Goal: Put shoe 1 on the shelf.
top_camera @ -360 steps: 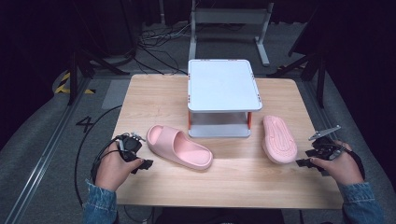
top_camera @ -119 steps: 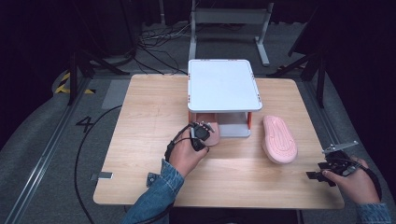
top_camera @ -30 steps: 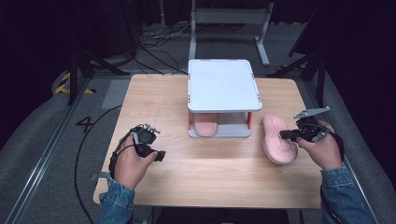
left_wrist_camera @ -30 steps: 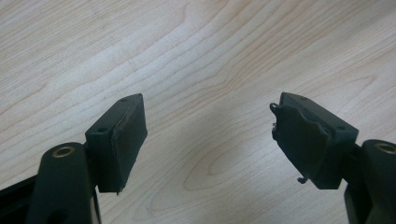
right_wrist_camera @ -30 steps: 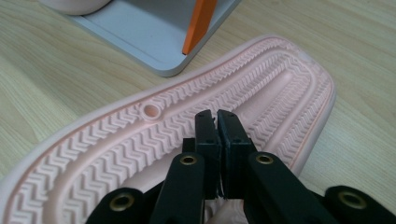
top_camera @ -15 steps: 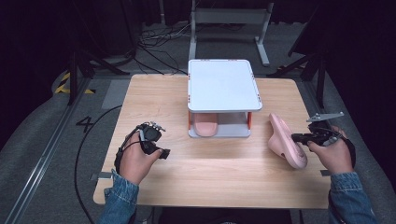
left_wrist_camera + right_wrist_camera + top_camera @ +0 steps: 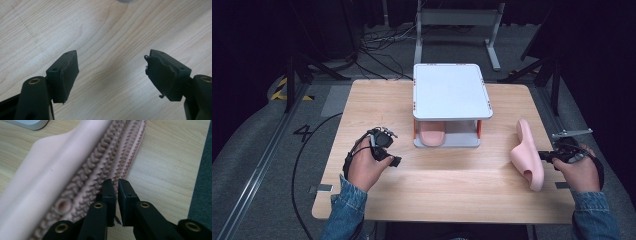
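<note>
Two pink slides are in play. One pink slide [image 7: 432, 135] lies on the lower shelf of the white two-tier rack [image 7: 451, 91] at the middle of the wooden surface [image 7: 377, 107]. The other slide [image 7: 527, 160] stands tipped on its edge near the right side, ridged sole turned toward the right gripper [image 7: 548, 156], whose jaws are nearly closed right against the sole's edge [image 7: 110, 162]; whether they pinch it cannot be told. The left gripper [image 7: 393, 161] hovers left of the rack, jaws spread wide over bare wood.

Denim sleeves [image 7: 344, 212], black brass-riveted claws [image 7: 117, 188]
</note>
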